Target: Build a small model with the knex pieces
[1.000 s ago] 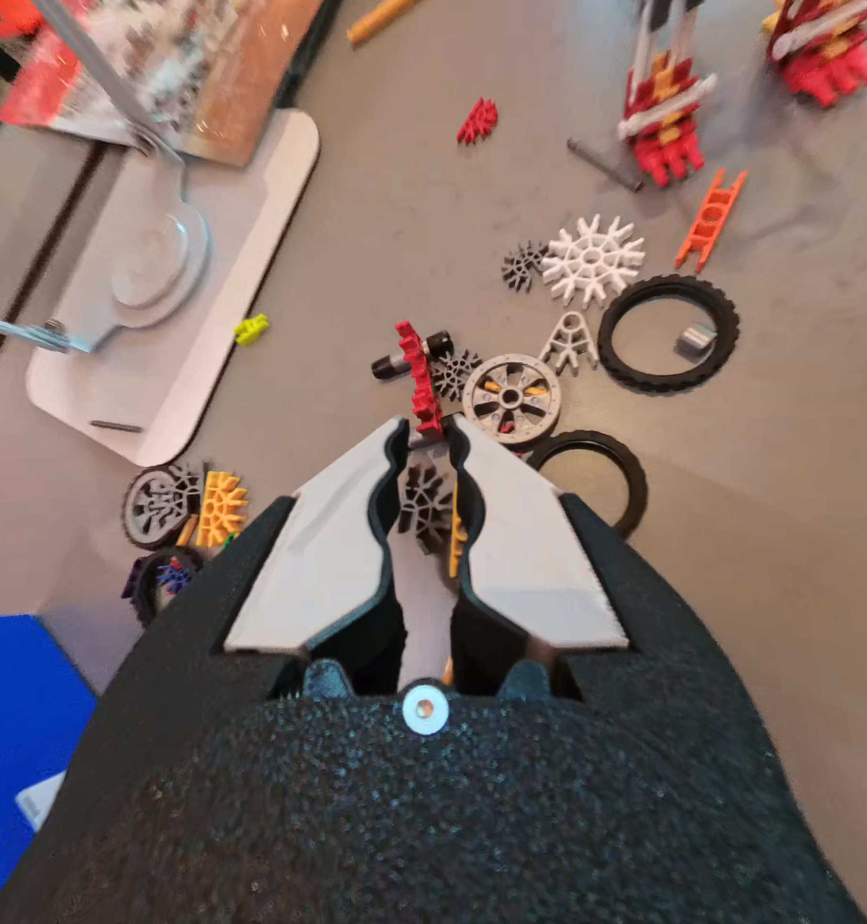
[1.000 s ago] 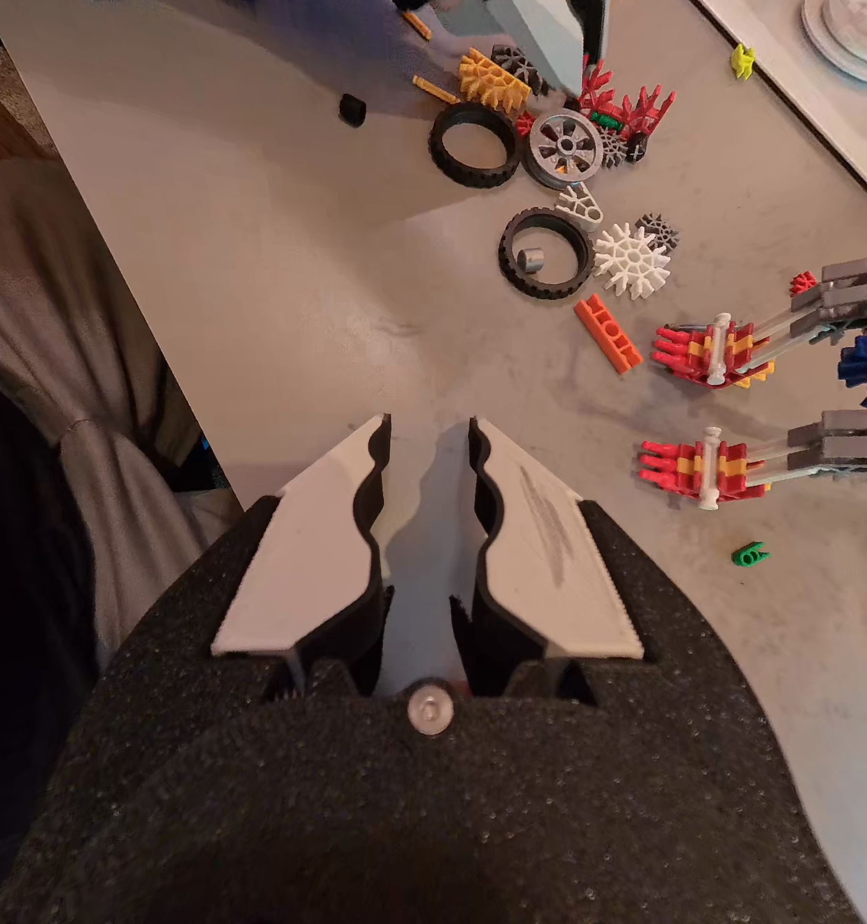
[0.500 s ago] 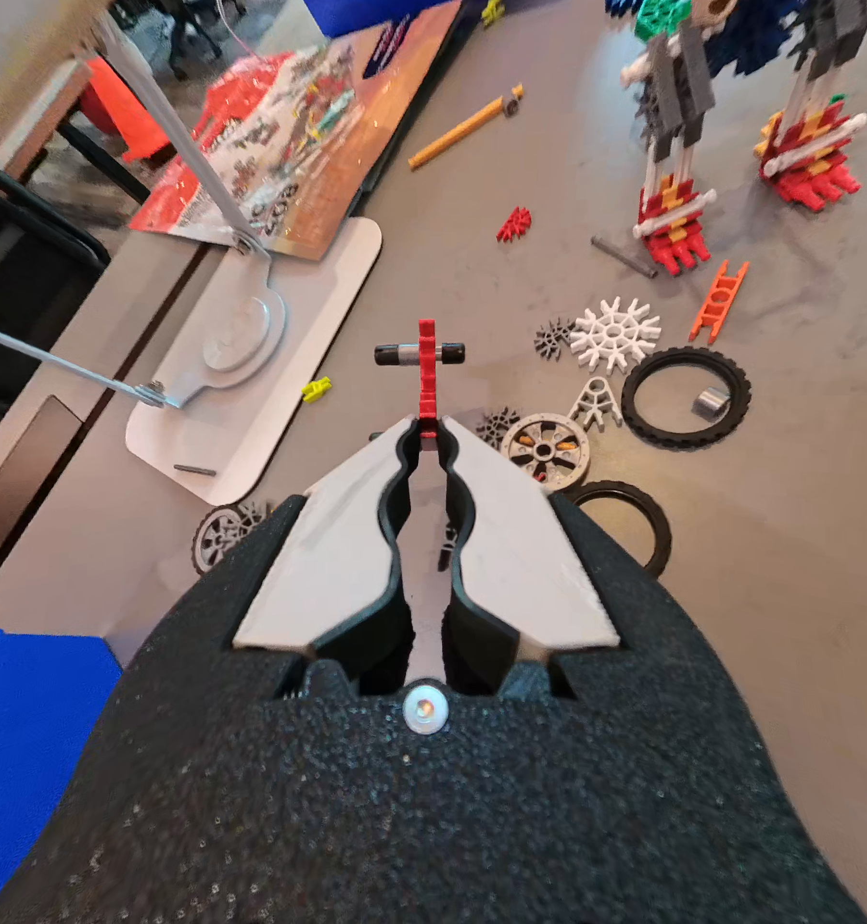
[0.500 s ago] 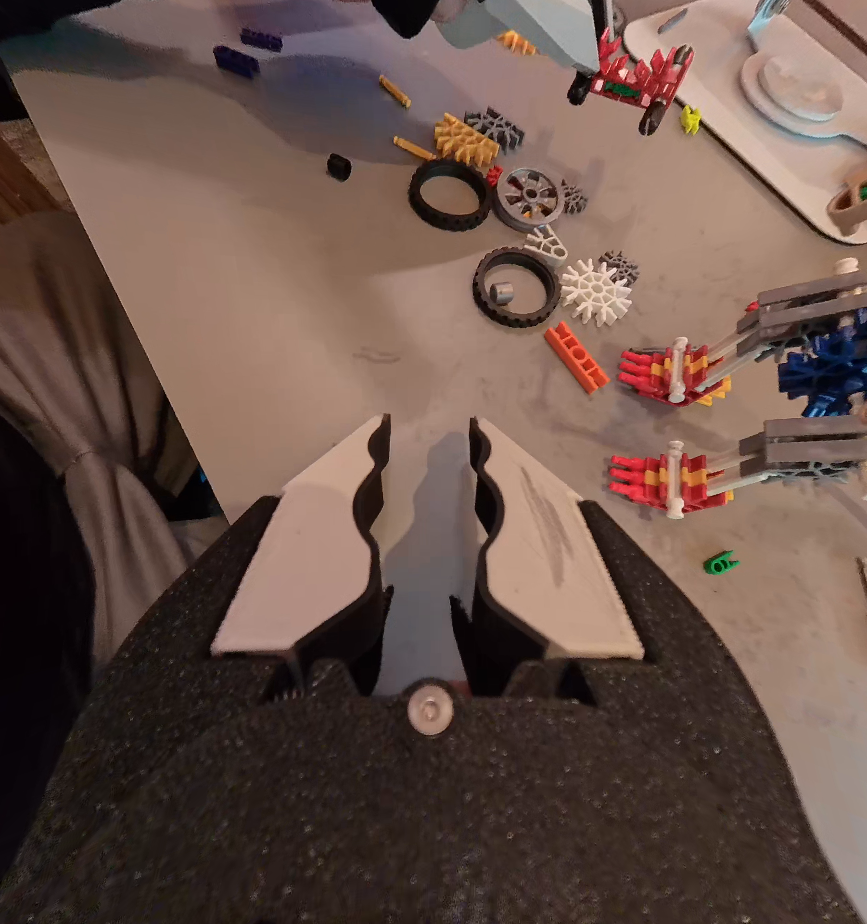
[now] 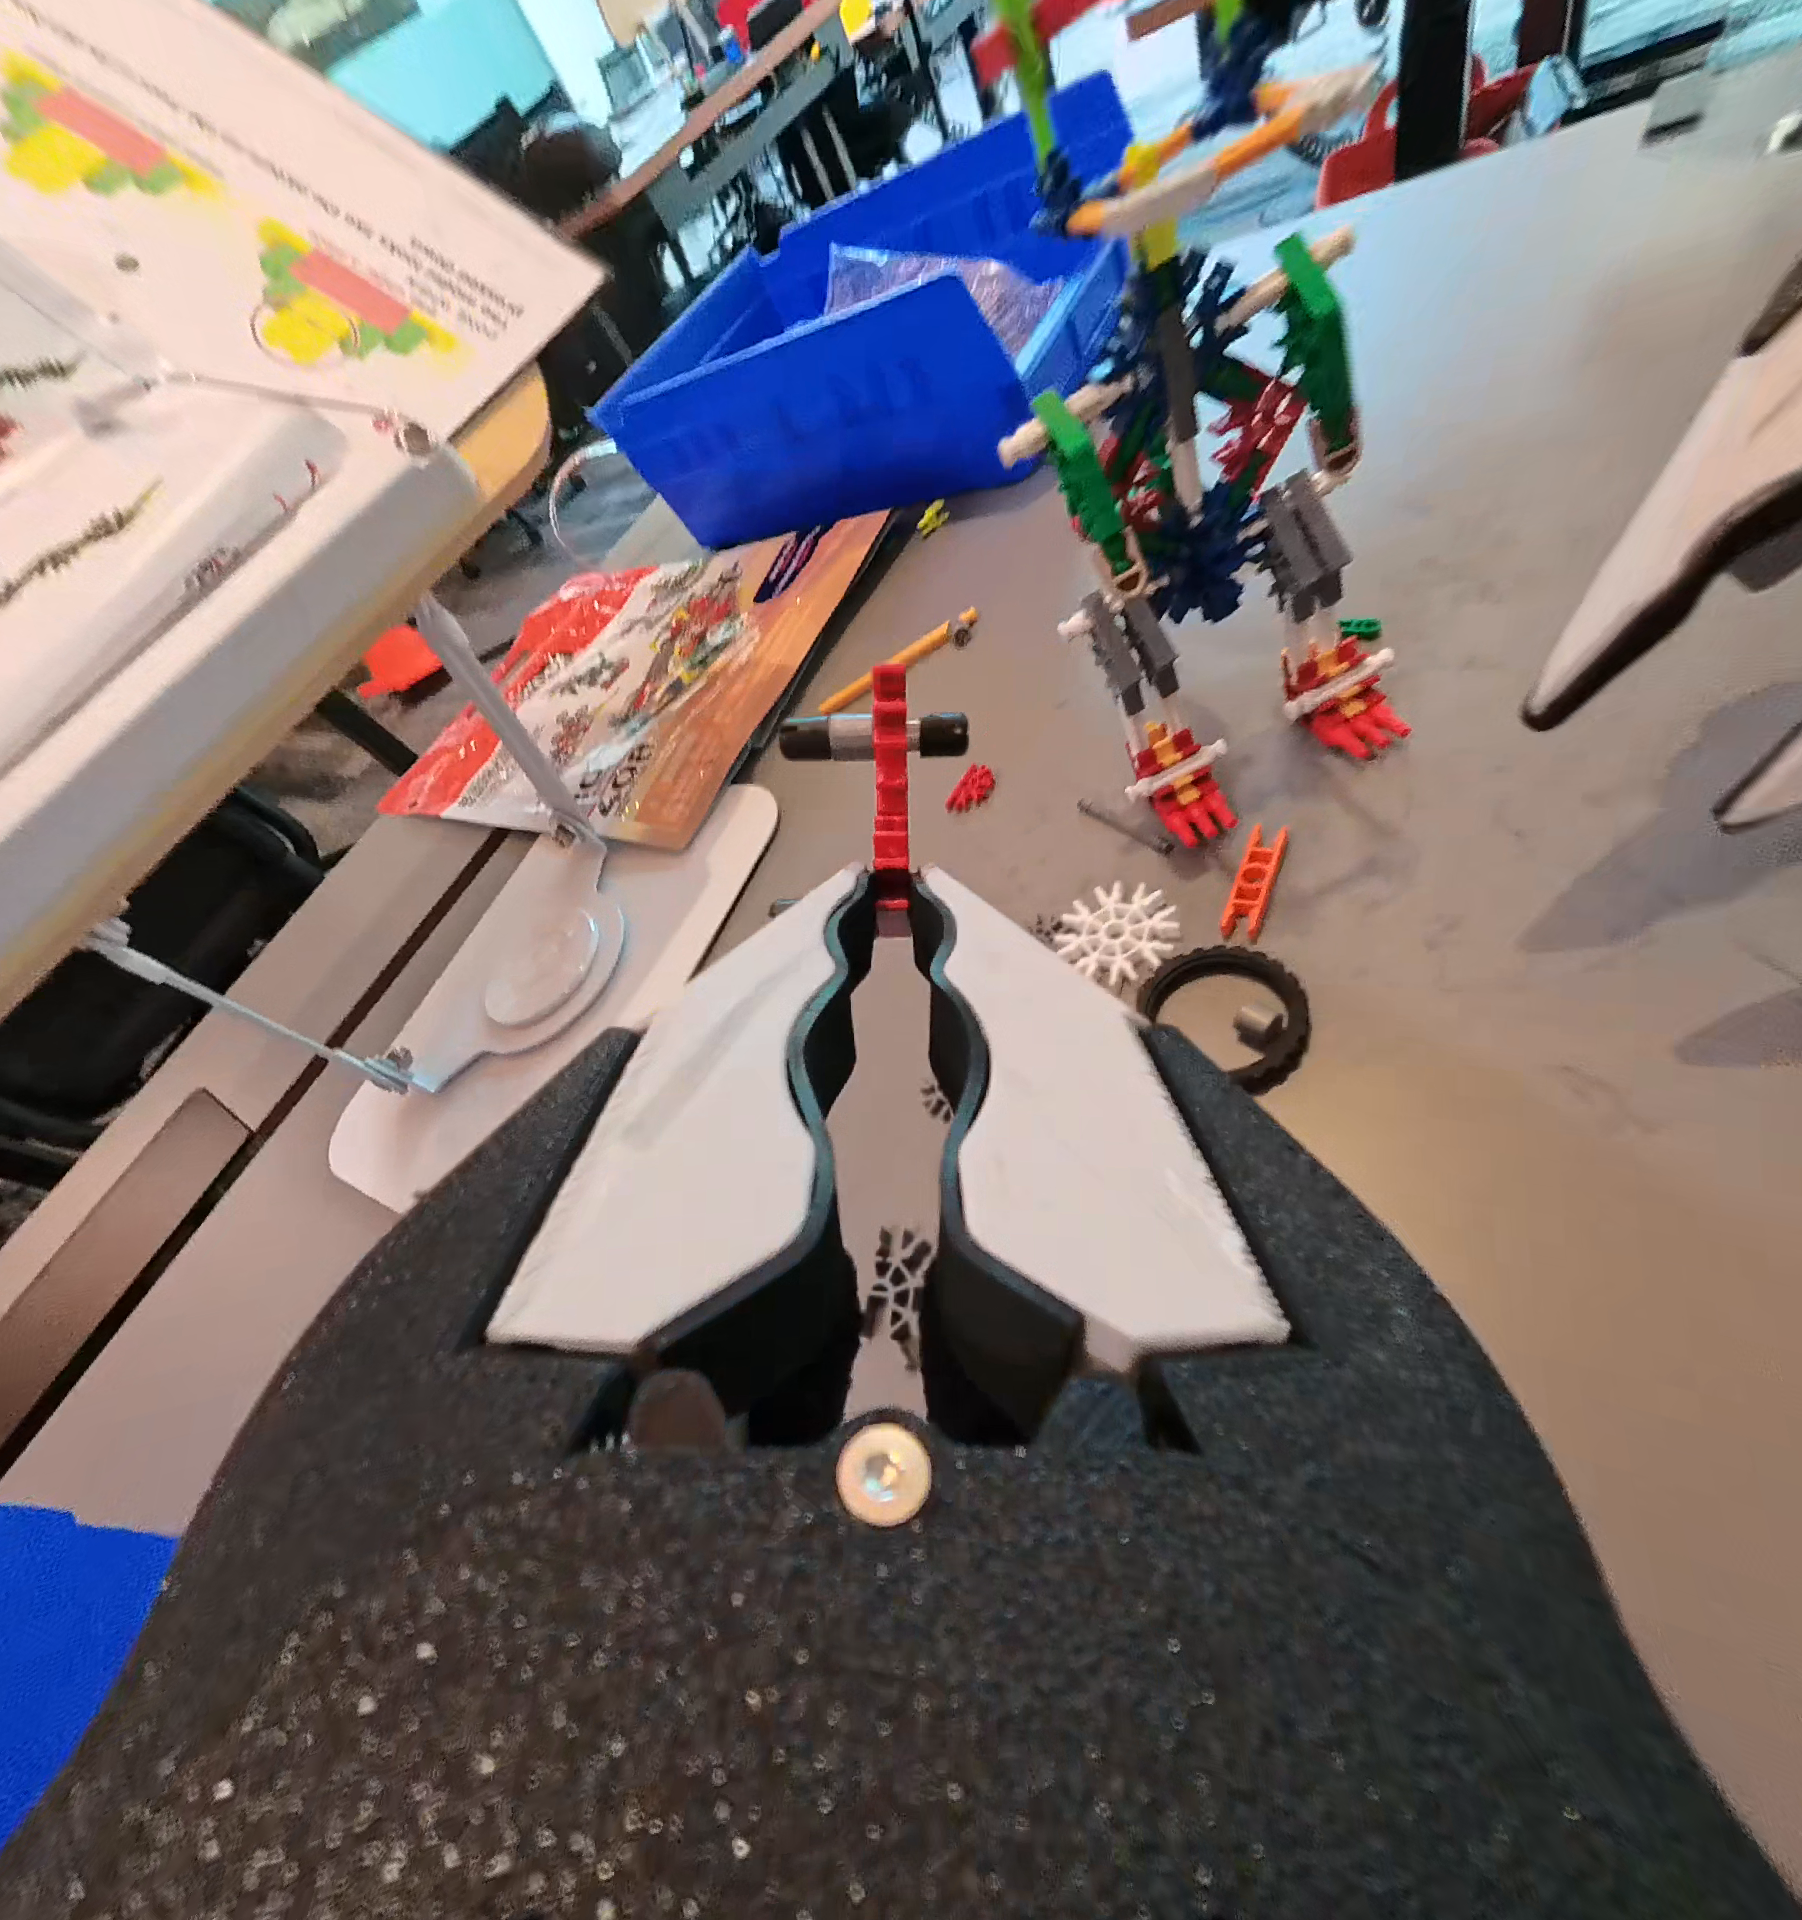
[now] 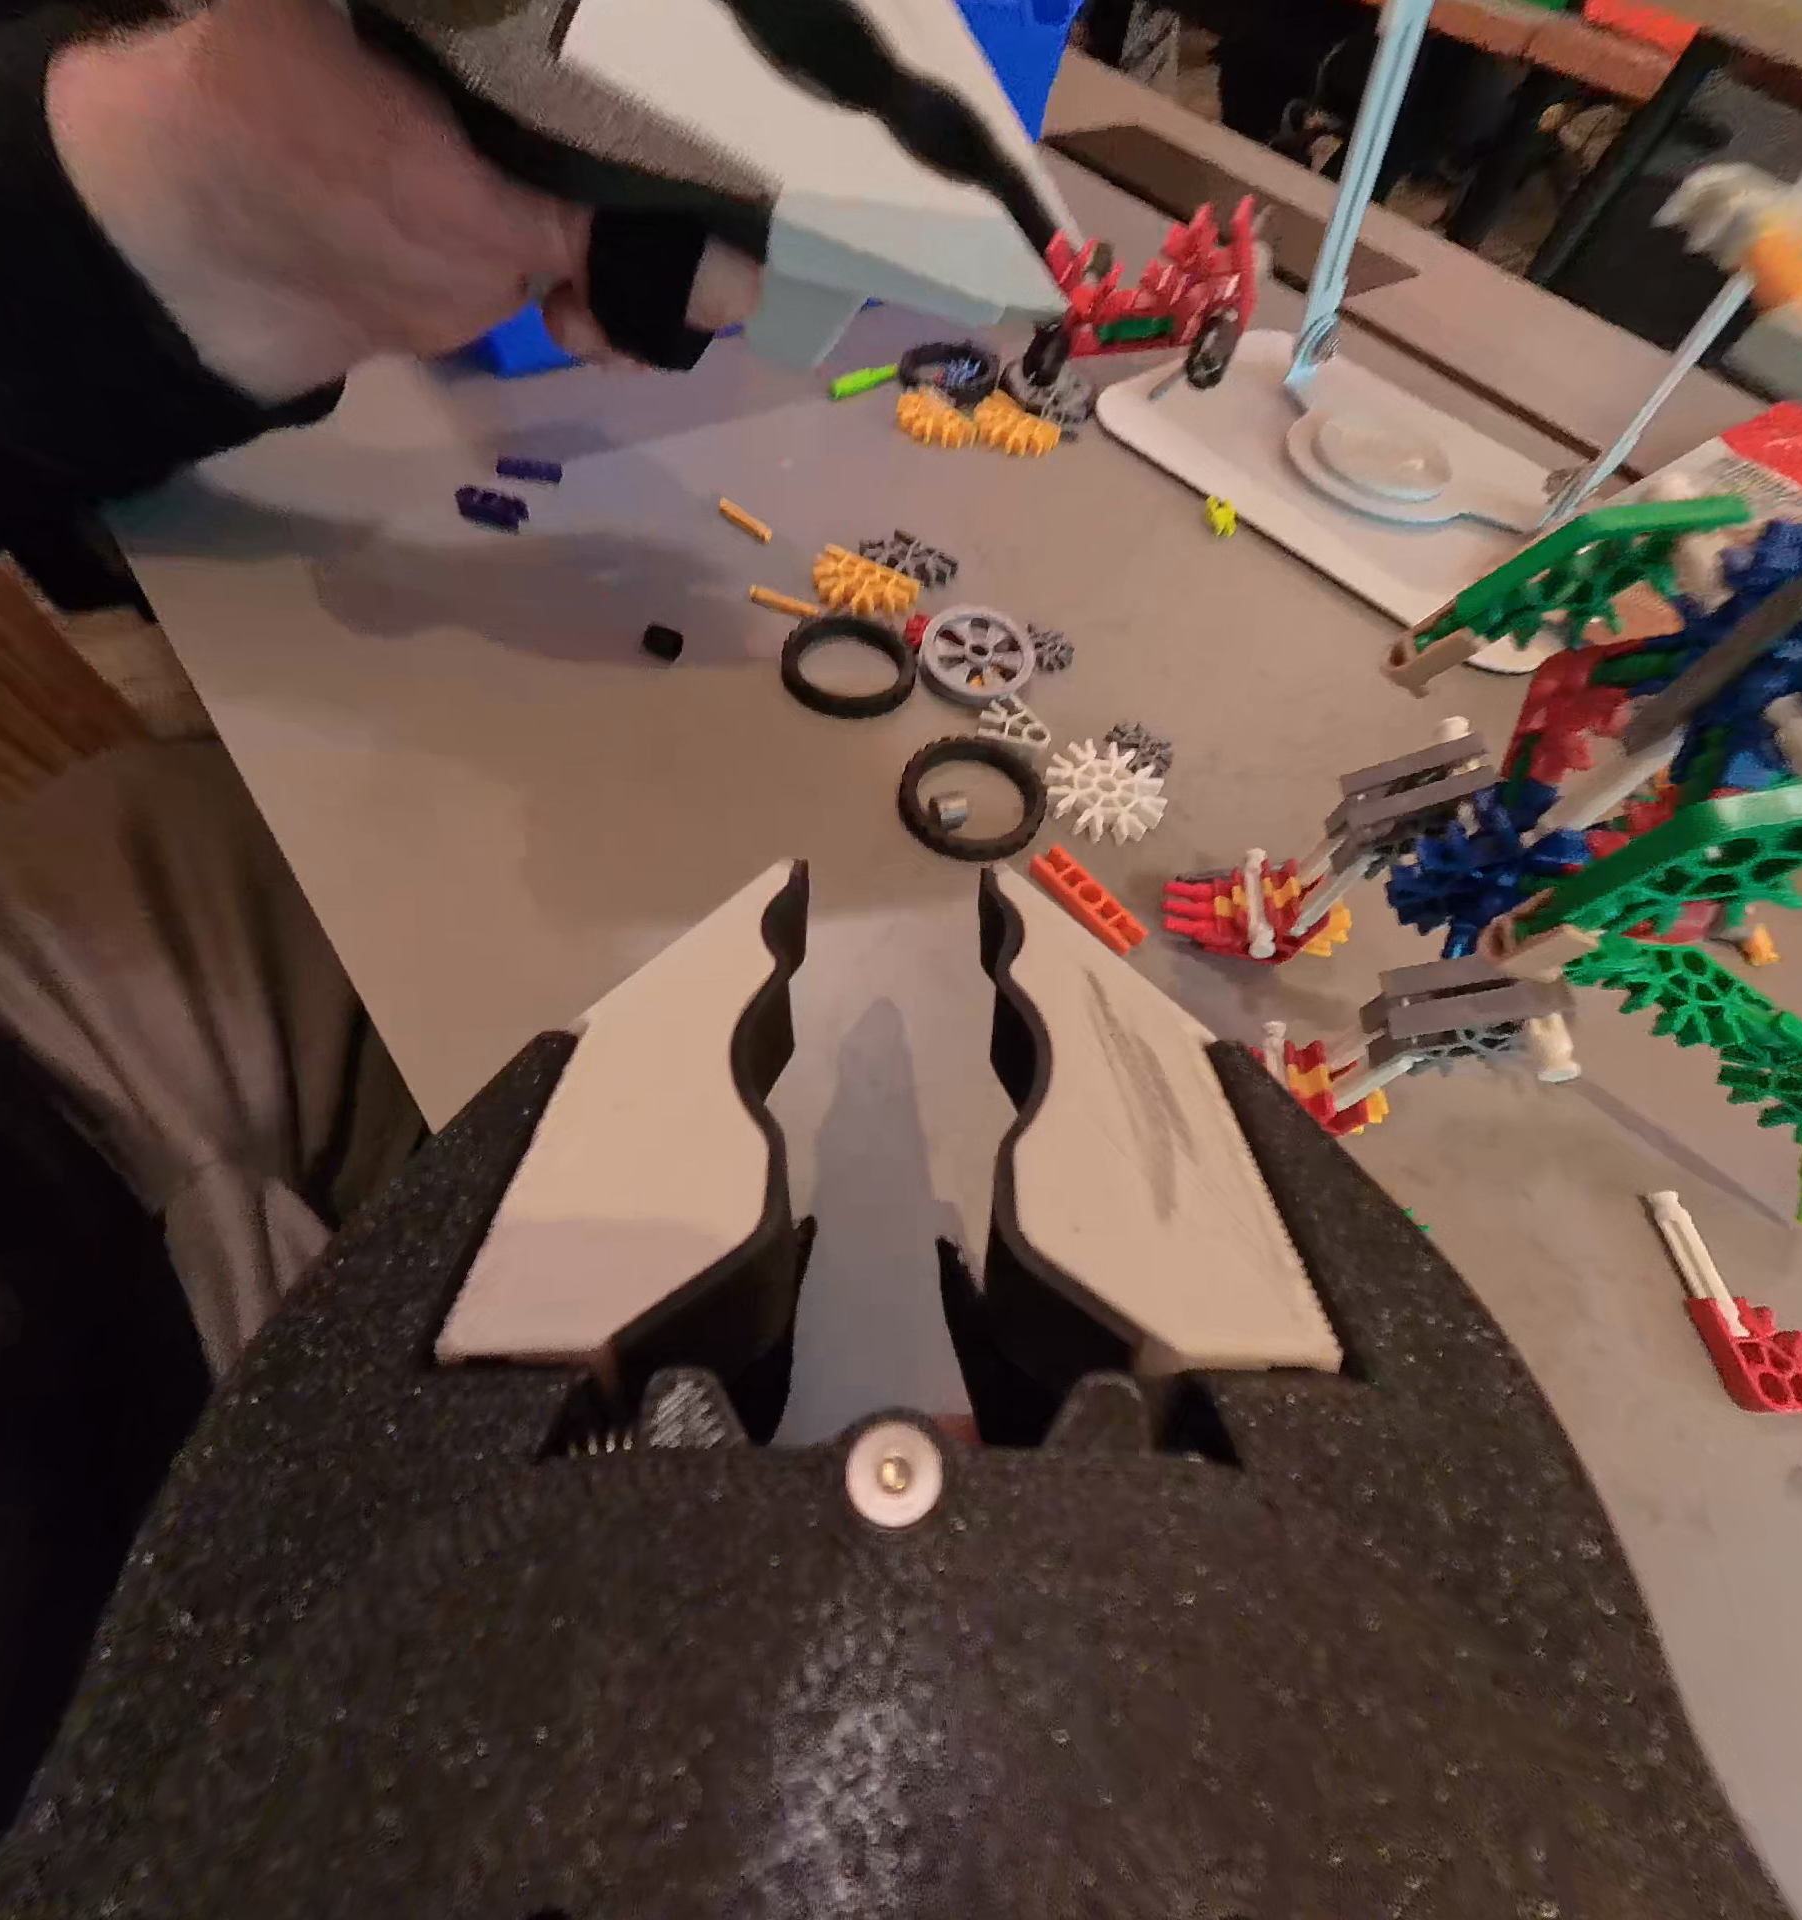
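My left gripper (image 5: 892,883) is shut on the lower end of a red connector piece (image 5: 889,769). A grey rod with black end caps (image 5: 873,738) crosses the piece near its top. The piece is held upright above the grey table (image 5: 1499,1143). In the right wrist view the left gripper (image 6: 1042,223) shows at the top, in a person's hand, with the red assembly (image 6: 1146,301) at its tips. My right gripper (image 6: 892,883) is open and empty, low over the table (image 6: 564,831) near its edge. A colourful rod-and-connector figure (image 5: 1188,468) stands at the back; it also shows in the right wrist view (image 6: 1655,779).
Loose parts lie ahead: black tyres (image 6: 803,675) (image 5: 1292,1029), a grey wheel hub (image 6: 977,657), a white snowflake connector (image 6: 1105,790), an orange ladder piece (image 6: 1089,899), yellow connectors (image 6: 866,577). A white stand base (image 5: 564,956), a booklet (image 5: 648,707) and a blue bin (image 5: 855,416) are at the left. The tips of one gripper are about 15 cm away from the tips of the other.
My left gripper closed on the red piece and lifted it with its rod off the table, tilting up towards the room. My right gripper stayed open and tilted up a little.
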Demonstrator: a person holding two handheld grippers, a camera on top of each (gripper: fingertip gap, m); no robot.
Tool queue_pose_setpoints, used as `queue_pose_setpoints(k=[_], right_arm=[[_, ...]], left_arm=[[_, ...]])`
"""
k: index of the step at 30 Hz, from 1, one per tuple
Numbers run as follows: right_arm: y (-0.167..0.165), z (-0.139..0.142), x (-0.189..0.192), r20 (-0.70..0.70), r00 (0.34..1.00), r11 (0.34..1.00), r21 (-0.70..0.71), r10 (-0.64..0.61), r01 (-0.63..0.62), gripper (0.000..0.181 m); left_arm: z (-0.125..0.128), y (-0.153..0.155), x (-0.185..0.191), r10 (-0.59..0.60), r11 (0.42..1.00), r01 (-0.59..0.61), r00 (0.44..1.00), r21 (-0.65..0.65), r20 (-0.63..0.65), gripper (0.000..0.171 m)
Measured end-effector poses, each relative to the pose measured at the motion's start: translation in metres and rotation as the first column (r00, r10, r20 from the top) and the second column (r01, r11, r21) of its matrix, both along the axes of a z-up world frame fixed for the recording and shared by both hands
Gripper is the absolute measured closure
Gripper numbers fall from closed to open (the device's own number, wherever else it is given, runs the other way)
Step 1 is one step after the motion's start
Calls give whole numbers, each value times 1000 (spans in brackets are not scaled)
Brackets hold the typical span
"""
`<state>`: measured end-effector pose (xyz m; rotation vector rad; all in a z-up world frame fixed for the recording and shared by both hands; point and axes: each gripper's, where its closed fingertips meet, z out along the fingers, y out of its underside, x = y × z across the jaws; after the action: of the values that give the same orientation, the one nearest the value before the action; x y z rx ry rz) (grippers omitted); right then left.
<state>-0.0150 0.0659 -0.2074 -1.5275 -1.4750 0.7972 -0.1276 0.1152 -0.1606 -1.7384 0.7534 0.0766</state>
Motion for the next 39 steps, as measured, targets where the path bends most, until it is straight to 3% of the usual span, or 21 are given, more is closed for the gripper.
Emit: queue_pose_setpoints(k=[14, 26, 39], right_arm=[[4, 46, -3, -259, 959, 984, -160, -118, 78, 147], [12, 76, 6, -460, 857, 923, -382, -235, 48, 142], [10, 92, 5, -533, 815, 915, -402, -228, -8, 143]], left_arm=[[42, -40, 51, -128, 974, 123, 992, 189, 14, 168], [43, -52, 89, -193, 948, 170, 979, 267, 63, 168], [41, -52, 100, -174, 917, 202, 979, 344, -109, 168]])
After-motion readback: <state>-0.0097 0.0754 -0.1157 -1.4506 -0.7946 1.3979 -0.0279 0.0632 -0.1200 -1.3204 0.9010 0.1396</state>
